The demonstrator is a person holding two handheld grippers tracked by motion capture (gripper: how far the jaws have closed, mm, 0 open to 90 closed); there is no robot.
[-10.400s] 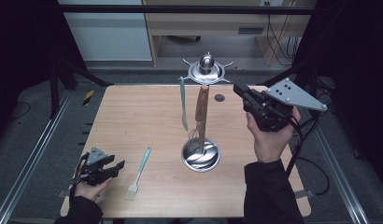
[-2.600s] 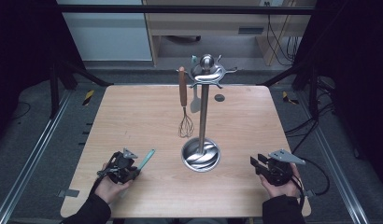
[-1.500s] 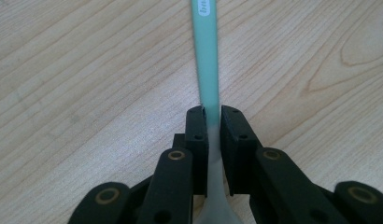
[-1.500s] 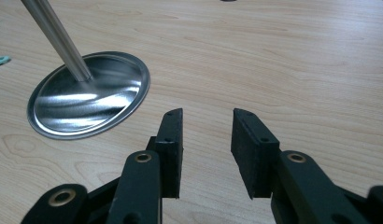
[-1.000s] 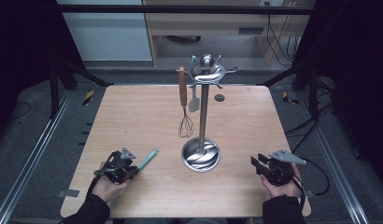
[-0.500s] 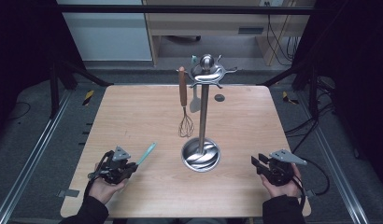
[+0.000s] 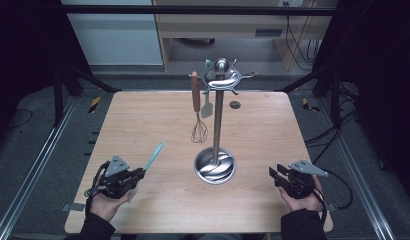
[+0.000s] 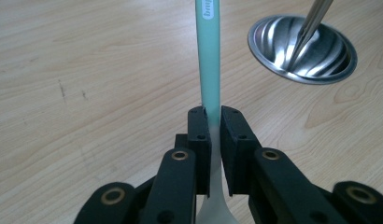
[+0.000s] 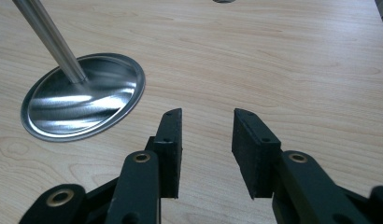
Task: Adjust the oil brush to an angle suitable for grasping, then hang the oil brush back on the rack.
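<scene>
Two grippers: both low at the near edge of the wooden table (image 7: 143, 115), one in each hand.
Left gripper (image 7: 134, 176): at about 8 o'clock from the table's middle, jaws pinching the teal spatula (image 7: 154, 155) where the teal handle meets its pale blade.
Grip seen close: handle (image 8: 209, 56) running straight out between the two black pads (image 8: 199, 140), blade end tucked back under the gripper; held near the head, likely to leave the far handle end free for a hook.
Spatula's pose: tilted, free end pointing toward 1 o'clock, aimed loosely at the utensil stand (image 7: 218, 120); lifted or resting on the wood, cannot tell.
Right gripper (image 7: 274, 175): at about 4 o'clock, jaws spread apart with nothing between them, bare wood visible in the gap; seemingly parked out of the way.
Stand: steel pole rising from a round dished base (image 9: 82, 95) just right of the table's centre, hooked crown on top.
Already hung: a wooden-handled whisk (image 7: 196, 107) on the crown's 9 o'clock side, a small pale turner (image 7: 207, 106) just beside it, close to the pole.
Probable aim: third utensil bound for a spare hook, judged from the two hanging.
Small dark disc (image 7: 235, 104): on the wood at 1 o'clock from the pole, purpose unclear.
</scene>
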